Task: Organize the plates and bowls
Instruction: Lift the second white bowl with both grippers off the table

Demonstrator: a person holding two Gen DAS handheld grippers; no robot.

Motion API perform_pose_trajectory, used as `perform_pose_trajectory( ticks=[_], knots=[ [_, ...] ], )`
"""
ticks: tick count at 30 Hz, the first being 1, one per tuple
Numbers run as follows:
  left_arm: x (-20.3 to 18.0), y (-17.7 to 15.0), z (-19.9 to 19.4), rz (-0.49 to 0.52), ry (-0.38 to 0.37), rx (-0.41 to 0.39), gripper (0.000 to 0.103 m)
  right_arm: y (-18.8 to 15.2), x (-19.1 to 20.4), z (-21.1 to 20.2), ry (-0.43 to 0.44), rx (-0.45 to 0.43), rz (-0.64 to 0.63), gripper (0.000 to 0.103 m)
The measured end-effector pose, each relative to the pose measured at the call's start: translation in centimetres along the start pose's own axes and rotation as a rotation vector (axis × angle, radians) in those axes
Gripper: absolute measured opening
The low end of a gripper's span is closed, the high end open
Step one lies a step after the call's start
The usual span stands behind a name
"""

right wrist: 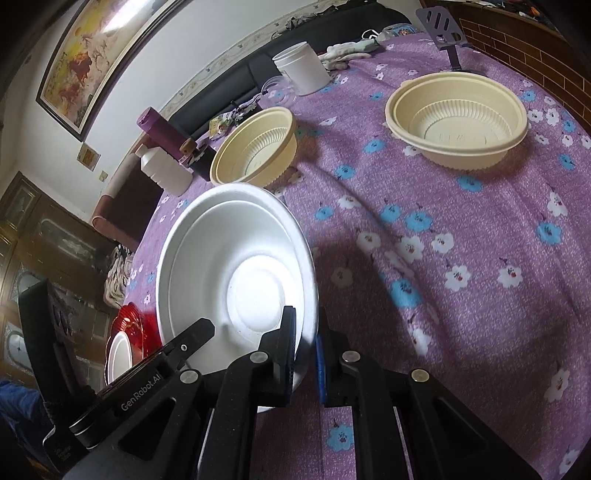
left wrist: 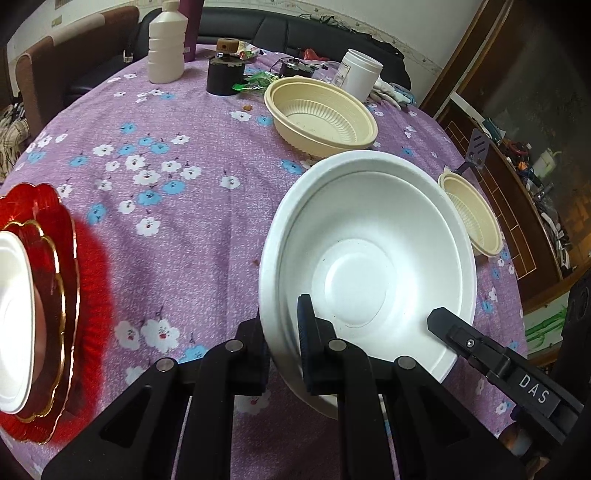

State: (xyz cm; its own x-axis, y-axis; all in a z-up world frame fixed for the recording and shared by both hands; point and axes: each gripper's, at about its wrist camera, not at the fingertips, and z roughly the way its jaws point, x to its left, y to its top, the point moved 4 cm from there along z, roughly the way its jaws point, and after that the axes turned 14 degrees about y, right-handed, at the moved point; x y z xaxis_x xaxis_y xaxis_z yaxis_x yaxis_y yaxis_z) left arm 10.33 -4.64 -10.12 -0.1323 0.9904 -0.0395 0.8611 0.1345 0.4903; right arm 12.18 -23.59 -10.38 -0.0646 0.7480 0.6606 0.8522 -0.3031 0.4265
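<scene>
Both the left hand-held gripper (left wrist: pixel 284 332) and right hand-held gripper (right wrist: pixel 304 347) are clenched on the white bowl's (left wrist: pixel 369 258) rim, one white dish already sits on the red plates (left wrist: pixel 55 258) at far left, and two cream bowls (left wrist: pixel 321 114) are unsorted.

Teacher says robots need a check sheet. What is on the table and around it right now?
Surface: purple flowered tablecloth, round table.
Job's things: white bowl lifted and tilted; two cream bowls on the cloth; red plate with a white dish on it.
Clutter: white bottle, white jar, black pot, wrappers, phone stand.
Grippers: left gripper and right gripper both shut on the white bowl's rim.
Cables: thin wires among the far clutter.
Surroundings: black sofa, framed painting, wooden cabinets.
</scene>
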Motion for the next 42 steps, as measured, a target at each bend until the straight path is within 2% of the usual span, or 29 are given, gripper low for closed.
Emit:
perform_pose_trajectory(
  ticks=[42],
  knots=[
    [1.0,-0.8,-1.3,-0.001,0.052,-0.067,0.011,-0.8,1.4,0.4,-0.011,-0.003,-0.042,0.009]
  ],
)
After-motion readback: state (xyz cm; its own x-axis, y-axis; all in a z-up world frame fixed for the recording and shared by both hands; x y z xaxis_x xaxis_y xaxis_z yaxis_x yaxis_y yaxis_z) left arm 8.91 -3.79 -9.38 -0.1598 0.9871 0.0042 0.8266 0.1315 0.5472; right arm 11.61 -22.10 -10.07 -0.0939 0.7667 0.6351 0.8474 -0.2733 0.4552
